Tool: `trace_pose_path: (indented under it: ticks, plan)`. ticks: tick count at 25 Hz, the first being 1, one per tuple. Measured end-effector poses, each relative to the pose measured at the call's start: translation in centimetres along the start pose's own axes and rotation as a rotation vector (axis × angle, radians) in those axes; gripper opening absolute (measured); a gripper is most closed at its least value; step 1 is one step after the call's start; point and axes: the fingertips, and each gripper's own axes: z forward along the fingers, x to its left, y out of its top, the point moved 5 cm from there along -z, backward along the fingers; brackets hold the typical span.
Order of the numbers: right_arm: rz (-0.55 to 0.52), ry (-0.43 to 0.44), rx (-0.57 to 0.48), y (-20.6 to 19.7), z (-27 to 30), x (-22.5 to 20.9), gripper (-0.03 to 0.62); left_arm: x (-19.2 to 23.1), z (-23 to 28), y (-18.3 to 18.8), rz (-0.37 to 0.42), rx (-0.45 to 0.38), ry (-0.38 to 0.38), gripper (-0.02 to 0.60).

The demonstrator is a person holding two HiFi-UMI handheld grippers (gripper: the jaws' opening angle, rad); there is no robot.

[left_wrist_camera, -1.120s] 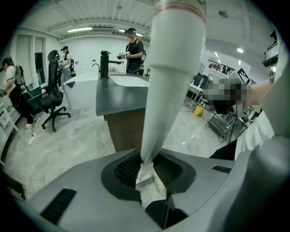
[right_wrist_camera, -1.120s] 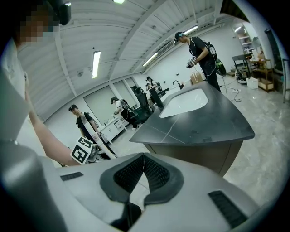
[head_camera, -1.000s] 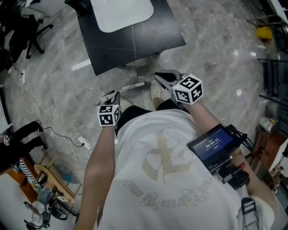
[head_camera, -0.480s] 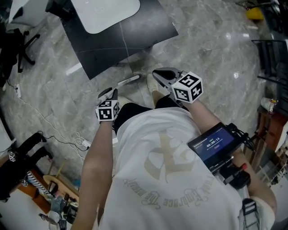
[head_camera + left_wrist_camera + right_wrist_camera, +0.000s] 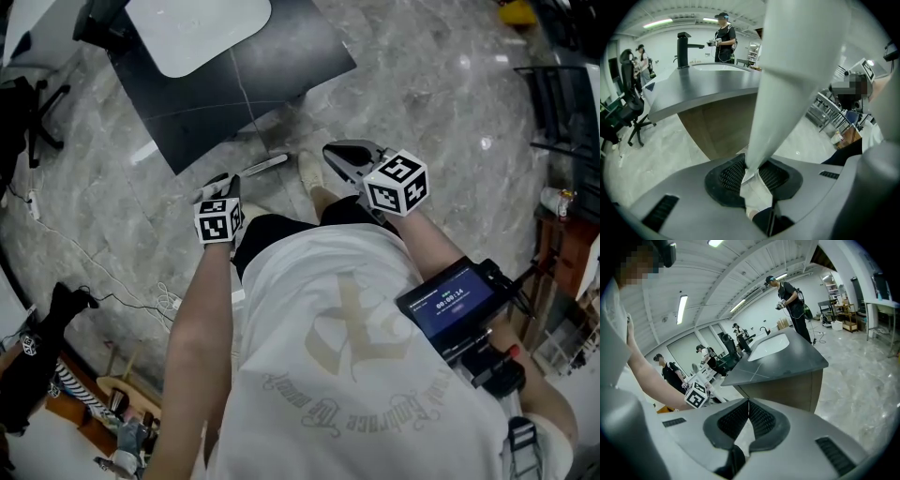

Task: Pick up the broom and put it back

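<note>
the left claw (image 5: pixel 752 172) is clamping on the broom (image 5: pixel 787 70): its ribbed pads are pressing the handle from both sides at the lower centre of the left gripper view. from that grip the handle is rising through the middle of the frame and leaning a little right, widening as it nears the lens, so its long axis is running almost along the claw's own line and not across it. in the head view a short pale stick is showing just beyond this claw, above centre, slanting toward the upper right; it is probably the same handle. the brush end is not showing in any view, so which way it is pointing cannot be told.

the right claw (image 5: pixel 748 408) is sitting with its pads together and nothing between them. in the head view it is hovering right of the left one, near but apart from the handle.

the handle is looking smooth, pale grey-white and round. the dark counter (image 5: pixel 708 89) is standing beyond it, at the left.
</note>
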Motion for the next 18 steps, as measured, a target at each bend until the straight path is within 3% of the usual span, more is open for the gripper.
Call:
trace_pose_path:
  ticks: [12,18]
  plan:
    - [0.018,-0.047,0.003,-0.7,-1.3,-1.0,0.017,2.5,2.1,3.0,-0.071,-0.052,0.015,0.097]
    - [0.022,-0.053,0.001,-0.7,-2.8,-1.8,0.017,2.2,2.6,4.1,-0.163,-0.071,0.000,0.100]
